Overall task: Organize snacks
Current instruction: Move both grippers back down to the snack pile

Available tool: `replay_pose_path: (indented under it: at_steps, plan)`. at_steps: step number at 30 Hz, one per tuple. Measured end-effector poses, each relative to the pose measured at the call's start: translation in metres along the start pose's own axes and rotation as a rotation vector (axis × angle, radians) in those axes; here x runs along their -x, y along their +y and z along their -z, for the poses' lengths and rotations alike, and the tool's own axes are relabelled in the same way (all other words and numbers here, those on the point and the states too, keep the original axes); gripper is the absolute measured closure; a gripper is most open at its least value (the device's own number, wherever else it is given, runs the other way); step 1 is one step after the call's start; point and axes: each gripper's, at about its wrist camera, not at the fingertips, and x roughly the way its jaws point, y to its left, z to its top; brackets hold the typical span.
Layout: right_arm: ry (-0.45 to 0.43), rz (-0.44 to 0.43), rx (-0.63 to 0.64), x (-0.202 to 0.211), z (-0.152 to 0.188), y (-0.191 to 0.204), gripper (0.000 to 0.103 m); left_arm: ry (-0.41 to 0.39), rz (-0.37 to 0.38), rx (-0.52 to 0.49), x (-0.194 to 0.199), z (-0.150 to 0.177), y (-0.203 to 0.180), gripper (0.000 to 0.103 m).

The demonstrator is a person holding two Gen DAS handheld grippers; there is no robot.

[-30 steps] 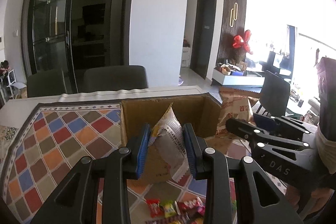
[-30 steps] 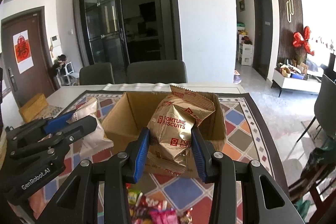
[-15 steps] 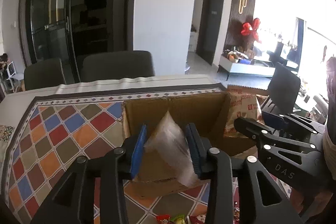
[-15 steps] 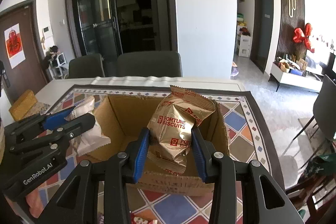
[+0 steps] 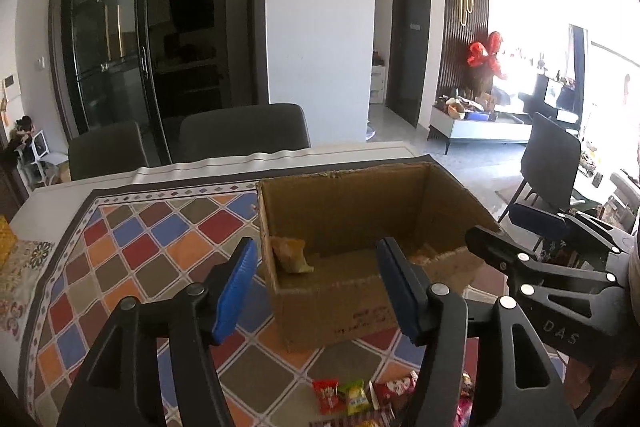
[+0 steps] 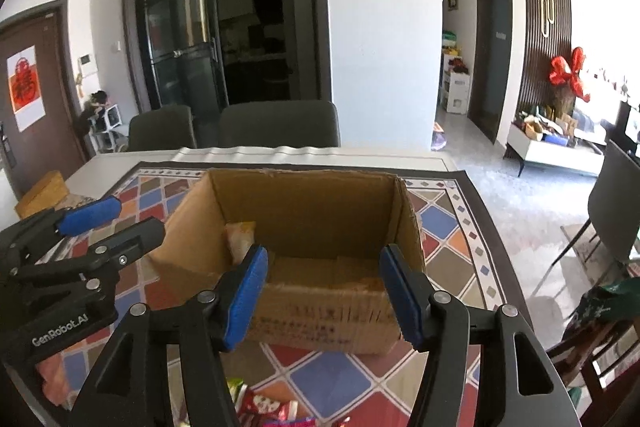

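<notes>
Both the left gripper [image 5: 316,291] and right gripper [image 6: 324,293] hang wide apart and empty at the cardboard box's [image 6: 320,303] six o'clock rim, apparently for dropping snacks inside.

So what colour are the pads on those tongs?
Blue pads on black tongs, clearest in the right wrist view.

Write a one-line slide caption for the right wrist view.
Right gripper open and empty before the cardboard box, snack packet inside, left gripper alongside.

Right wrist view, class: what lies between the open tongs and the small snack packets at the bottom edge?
In the right wrist view, only bare patterned tablecloth separates the right tongs from the snack packets.
</notes>
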Motion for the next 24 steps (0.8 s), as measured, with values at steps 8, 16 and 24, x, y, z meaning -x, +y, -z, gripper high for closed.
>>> replay_pose_path:
  at_steps: [8, 16, 24]
  plan:
    - [-0.036, -0.021, 0.031, 0.035, 0.015, 0.011, 0.043, -0.035, -0.002, -0.037, 0.041, 0.023, -0.006, 0.036]
    - [-0.03, -0.02, 0.01, 0.057, 0.037, 0.006, 0.043, -0.015, 0.034, -0.049, 0.059, 0.052, -0.014, 0.035]
    - [0.004, 0.012, -0.013, 0.067, 0.07, 0.007, 0.043, -0.006, 0.059, -0.04, 0.069, 0.084, -0.019, 0.035]
